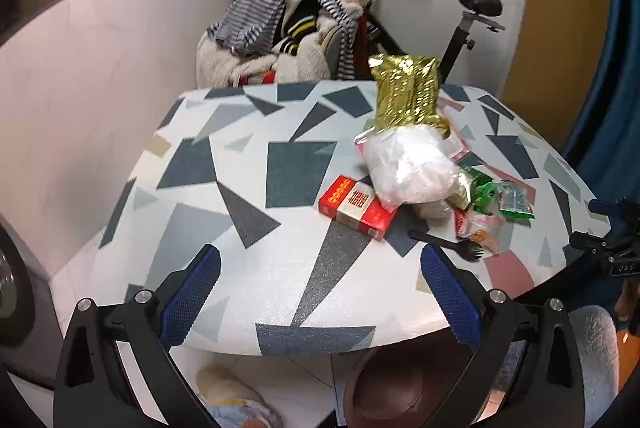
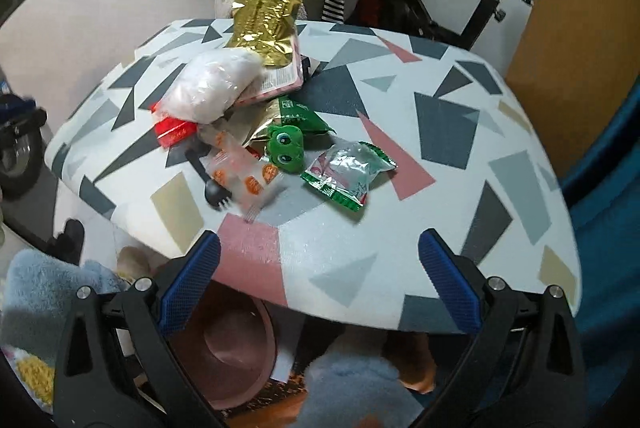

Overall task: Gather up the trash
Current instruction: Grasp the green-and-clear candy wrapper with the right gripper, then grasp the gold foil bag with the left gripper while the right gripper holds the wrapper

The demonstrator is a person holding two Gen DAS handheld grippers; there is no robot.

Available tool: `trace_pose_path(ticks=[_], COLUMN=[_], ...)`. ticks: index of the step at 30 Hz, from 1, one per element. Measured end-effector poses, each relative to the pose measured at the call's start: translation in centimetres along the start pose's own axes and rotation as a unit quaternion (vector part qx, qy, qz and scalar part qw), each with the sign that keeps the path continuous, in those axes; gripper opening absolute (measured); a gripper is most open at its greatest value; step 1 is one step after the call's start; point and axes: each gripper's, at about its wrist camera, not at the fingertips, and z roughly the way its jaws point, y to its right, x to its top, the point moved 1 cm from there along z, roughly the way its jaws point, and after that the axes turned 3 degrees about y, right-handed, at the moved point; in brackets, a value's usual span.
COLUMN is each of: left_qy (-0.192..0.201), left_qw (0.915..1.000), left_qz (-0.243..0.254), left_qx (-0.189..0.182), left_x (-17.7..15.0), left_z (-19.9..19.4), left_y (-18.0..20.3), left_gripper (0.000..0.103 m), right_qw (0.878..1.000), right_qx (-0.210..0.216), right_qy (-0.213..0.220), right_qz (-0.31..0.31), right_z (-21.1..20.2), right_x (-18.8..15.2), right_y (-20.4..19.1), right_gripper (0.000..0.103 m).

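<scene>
Trash heap: gold foil bag (image 2: 264, 20), clear plastic bag (image 2: 212, 88) of white stuff, red box (image 1: 356, 206), orange-printed wrapper (image 2: 244, 176), green-edged wrapper (image 2: 346, 172) and black spork (image 2: 214, 190) all cluster around a green frog toy (image 2: 282, 146), likely gathered there for picking.
Nearest piece: green-edged wrapper, just beside the frog toy, lying apart from the rest and easiest to reach.
Right claw (image 2: 319, 276): jaws spread wide, empty, short of the heap.
Left claw (image 1: 320, 286): spread wide, holding nothing.
Surface (image 2: 460, 156): rounded top, grey, blue and pink shards pattern.
Bin: brown bowl-like tub (image 2: 228, 344) below the surface's near edge, probably the drop spot.
Room: clothes pile (image 1: 280, 32), exercise bike (image 1: 460, 20) beyond the frog toy.
</scene>
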Motion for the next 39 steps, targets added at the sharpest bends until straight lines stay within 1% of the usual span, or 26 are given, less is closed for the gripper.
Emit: trace_pose_path(ticks=[5,7,9,11,13,15,16,19,20,23,24,25,27,31,34,39], left_qy=[0.002,-0.003,-0.008,-0.013,-0.019,-0.022,-0.024,-0.026,-0.026,-0.028,-0.029,-0.030,-0.036,-0.042,-0.045,-0.050], left_qw=[0.9999,1.0000,0.9999,0.9998,0.9994,0.9989,0.9988,0.9990,0.9991,0.9989,0.9987,0.9985,0.9978,0.9968,0.9961,0.9953], left_qz=[0.008,0.005,0.000,-0.012,-0.029,-0.041,-0.042,-0.035,-0.033,-0.033,-0.036,-0.038,-0.042,-0.045,-0.047,-0.046], left_qx=[0.008,0.007,0.006,0.010,0.001,-0.006,-0.009,-0.010,-0.010,-0.017,-0.023,-0.027,-0.037,-0.050,-0.060,-0.070], left_x=[-0.1,-0.3,-0.4,-0.6,-0.5,-0.5,-0.4,-0.3,-0.3,-0.2,-0.1,-0.1,-0.1,-0.2,-0.1,0.2], left_z=[0.8,1.3,1.9,2.5,3.0,3.5,3.7,4.2,4.3,4.7,4.8,5.0,5.4,5.9,6.2,6.7], left_y=[-0.1,-0.3,-0.4,-0.7,-1.0,-1.1,-1.1,-0.7,-0.6,-0.4,-0.4,-0.4,-0.2,0.3,0.7,1.4], left_gripper=[0.098,0.098,0.098,0.098,0.098,0.098,0.098,0.098,0.098,0.097,0.096,0.094,0.090,0.084,0.082,0.081], right_qw=[1.000,1.000,1.000,0.999,0.996,0.995,0.995,0.993,0.993,0.994,0.994,0.995,0.996,0.998,0.999,0.998], right_qx=[-0.003,-0.004,0.005,0.011,0.021,0.025,0.025,0.013,0.013,0.013,0.011,0.010,0.001,0.009,0.018,0.034], right_qy=[-0.012,-0.013,-0.013,-0.011,-0.022,-0.035,-0.040,-0.056,-0.061,-0.060,-0.056,-0.050,-0.033,-0.009,0.006,0.017], right_qz=[-0.019,-0.012,0.011,0.049,0.083,0.091,0.093,0.098,0.101,0.094,0.092,0.091,0.083,0.066,0.048,0.049], right_z=[2.9,4.0,5.3,6.9,9.0,10.5,11.2,13.1,13.4,13.3,13.0,12.6,11.3,9.4,8.0,7.0], right_x=[0.7,1.3,2.0,2.8,3.4,3.7,3.9,4.1,4.0,3.8,3.8,3.8,3.9,4.3,4.5,4.5], right_y=[0.9,1.7,2.8,3.8,4.5,4.6,4.6,4.8,4.8,4.9,4.9,4.9,5.0,4.8,4.0,3.1], right_gripper=[0.097,0.096,0.091,0.091,0.089,0.083,0.082,0.074,0.065,0.045,0.040,0.033,0.031,0.030,0.030,0.030])
